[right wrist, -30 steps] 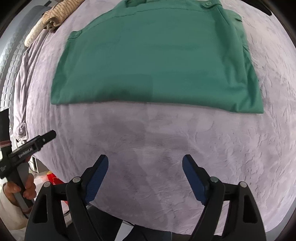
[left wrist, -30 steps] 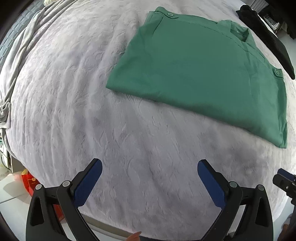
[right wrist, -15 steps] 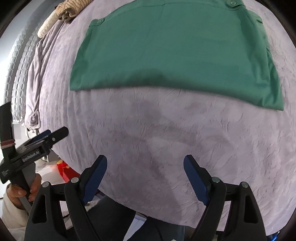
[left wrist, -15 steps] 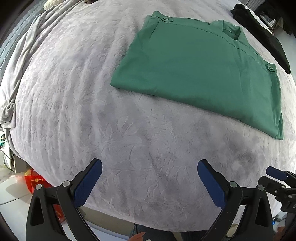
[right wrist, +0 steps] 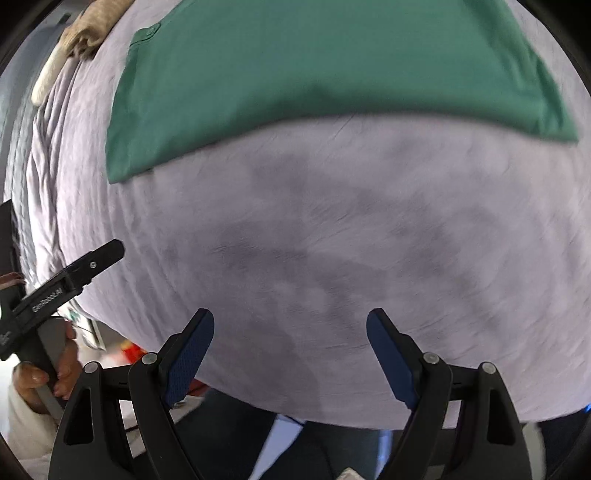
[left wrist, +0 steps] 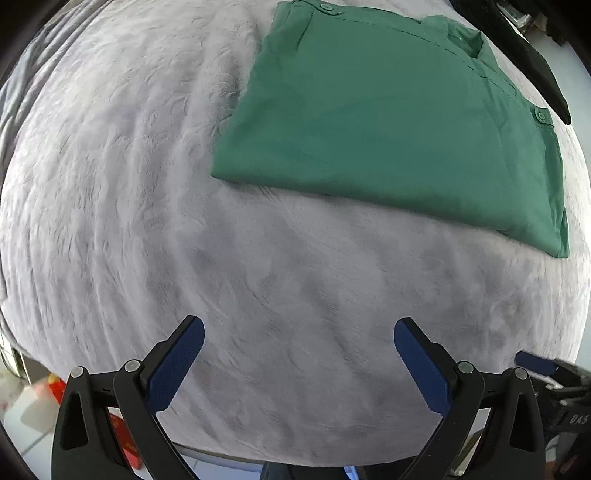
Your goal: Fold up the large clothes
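Observation:
A green shirt (left wrist: 388, 122) lies folded flat into a rectangle on the grey bedspread (left wrist: 147, 221), far from both grippers. It also shows in the right wrist view (right wrist: 314, 62), at the top. My left gripper (left wrist: 299, 328) is open and empty, above the bed's near edge. My right gripper (right wrist: 290, 317) is open and empty, also over the near edge. The left gripper's black body (right wrist: 66, 277), held by a hand, shows at the left of the right wrist view.
A black garment (left wrist: 528, 55) lies beyond the shirt at the far right. A beige striped cloth (right wrist: 85, 33) lies at the bed's far left corner. A red object (left wrist: 125, 435) sits on the floor below the bed edge.
Both grippers have drawn back and down toward the near edge of the bed, still open. The shirt has not moved.

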`<state>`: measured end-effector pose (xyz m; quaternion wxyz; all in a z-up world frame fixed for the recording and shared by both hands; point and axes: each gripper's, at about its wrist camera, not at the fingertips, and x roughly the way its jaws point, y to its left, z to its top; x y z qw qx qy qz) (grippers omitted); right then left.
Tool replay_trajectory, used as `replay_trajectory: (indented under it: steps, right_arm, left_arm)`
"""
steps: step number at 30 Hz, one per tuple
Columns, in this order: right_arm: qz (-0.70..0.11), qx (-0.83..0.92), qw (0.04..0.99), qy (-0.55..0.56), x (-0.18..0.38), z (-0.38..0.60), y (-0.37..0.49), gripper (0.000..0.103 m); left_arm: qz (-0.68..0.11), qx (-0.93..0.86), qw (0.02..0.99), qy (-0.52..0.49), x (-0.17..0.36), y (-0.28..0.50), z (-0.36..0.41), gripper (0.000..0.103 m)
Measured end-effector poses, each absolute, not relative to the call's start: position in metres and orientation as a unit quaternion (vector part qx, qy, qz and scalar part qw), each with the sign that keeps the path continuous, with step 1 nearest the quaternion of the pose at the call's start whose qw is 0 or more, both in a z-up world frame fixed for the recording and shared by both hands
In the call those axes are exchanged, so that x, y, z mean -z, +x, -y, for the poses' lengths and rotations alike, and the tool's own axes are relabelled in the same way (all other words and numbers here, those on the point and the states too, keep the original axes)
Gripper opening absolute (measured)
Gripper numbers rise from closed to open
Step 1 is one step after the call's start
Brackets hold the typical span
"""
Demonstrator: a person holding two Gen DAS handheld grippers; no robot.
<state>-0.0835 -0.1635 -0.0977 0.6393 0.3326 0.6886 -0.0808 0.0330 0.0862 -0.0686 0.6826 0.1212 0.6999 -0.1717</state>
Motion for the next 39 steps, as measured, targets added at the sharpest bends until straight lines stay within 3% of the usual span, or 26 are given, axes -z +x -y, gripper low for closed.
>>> replay_trajectory:
  steps: [11, 32, 39]
  right_arm:
    - [-0.685, 0.081, 0.653, 0.312, 0.104, 0.117, -0.034, 0.087]
    - [-0.632, 0.053, 0.642, 0.43, 0.126, 0.107, 0.021, 0.087]
    - [-0.58, 0.052, 0.644, 0.496, 0.135, 0.129, 0.034, 0.087]
  left_arm:
    - [-0.693, 0.169, 0.694, 0.099, 0.073, 0.079, -0.125, 0.103]
    - [-0.7, 0.165, 0.693, 0.054, 0.089, 0.125, -0.159, 0.103]
    - [-0.697, 0.18, 0.695, 0.012, 0.095, 0.155, -0.165, 0.103]
